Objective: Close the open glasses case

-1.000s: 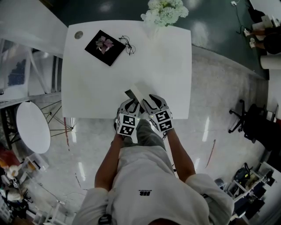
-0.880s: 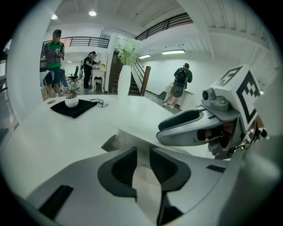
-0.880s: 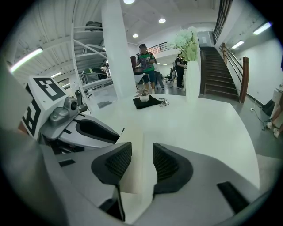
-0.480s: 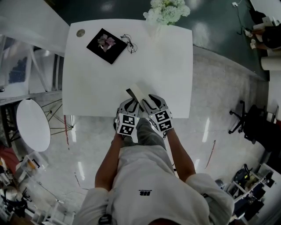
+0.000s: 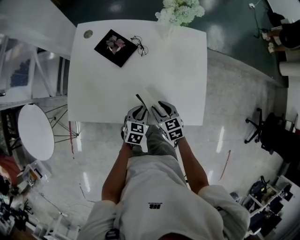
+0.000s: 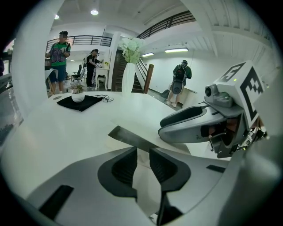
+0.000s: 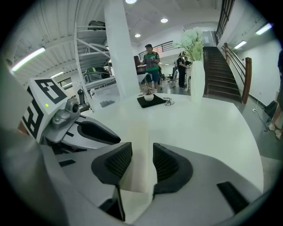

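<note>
The open glasses case, a cream folding case with a dark inner strip, lies near the front edge of the white table. Both grippers meet at its near end. My left gripper has its jaws almost together at the case's dark edge, with a thin pale strip between the pads. My right gripper is shut on the cream flap, which fills the gap between its pads. The left gripper's body shows beside it.
At the table's far side lie a black mat with a small potted plant, a pair of glasses and a vase of white flowers. A round white side table stands left. People stand in the background.
Both grippers and the case hold the same pose. Only the head view has shifted slightly, so the table sits a little higher and further right in the picture.
</note>
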Motion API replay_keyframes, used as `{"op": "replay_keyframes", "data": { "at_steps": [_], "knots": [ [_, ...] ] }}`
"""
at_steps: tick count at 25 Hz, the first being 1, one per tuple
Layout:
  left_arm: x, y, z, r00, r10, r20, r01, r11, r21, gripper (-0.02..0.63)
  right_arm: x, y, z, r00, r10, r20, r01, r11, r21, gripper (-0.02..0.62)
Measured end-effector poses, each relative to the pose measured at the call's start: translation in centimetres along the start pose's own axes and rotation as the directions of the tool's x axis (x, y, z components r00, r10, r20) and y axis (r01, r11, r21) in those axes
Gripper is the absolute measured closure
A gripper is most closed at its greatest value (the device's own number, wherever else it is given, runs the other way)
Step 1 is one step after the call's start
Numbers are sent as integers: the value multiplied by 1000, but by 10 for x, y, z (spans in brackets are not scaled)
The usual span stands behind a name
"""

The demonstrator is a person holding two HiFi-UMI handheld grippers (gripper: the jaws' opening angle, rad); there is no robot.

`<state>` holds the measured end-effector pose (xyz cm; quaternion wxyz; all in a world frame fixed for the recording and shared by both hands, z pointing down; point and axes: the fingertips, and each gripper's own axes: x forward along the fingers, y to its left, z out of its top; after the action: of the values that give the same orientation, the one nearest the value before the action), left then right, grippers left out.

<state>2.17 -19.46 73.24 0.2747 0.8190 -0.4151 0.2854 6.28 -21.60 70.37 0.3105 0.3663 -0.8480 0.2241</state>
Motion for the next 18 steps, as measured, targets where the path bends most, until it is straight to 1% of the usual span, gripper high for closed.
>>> {"op": "replay_keyframes", "data": {
  "at_steps": [7,11,18],
  "knots": [
    [-1,1,-5,1000,4,-7,-4,1000,-4,508,0,6,1,1000,5,3,-5,1000,14,443],
    [-2,2,-9,1000,9,-14,-9,1000,-5,508,2,5,-5,1000,1,-6,-1,1000,-5,443],
    [-3,4,-15,999,16,-30,-16,1000,-10,510,3,9,-6,1000,5,-10,-5,1000,-6,443]
  ]
}}
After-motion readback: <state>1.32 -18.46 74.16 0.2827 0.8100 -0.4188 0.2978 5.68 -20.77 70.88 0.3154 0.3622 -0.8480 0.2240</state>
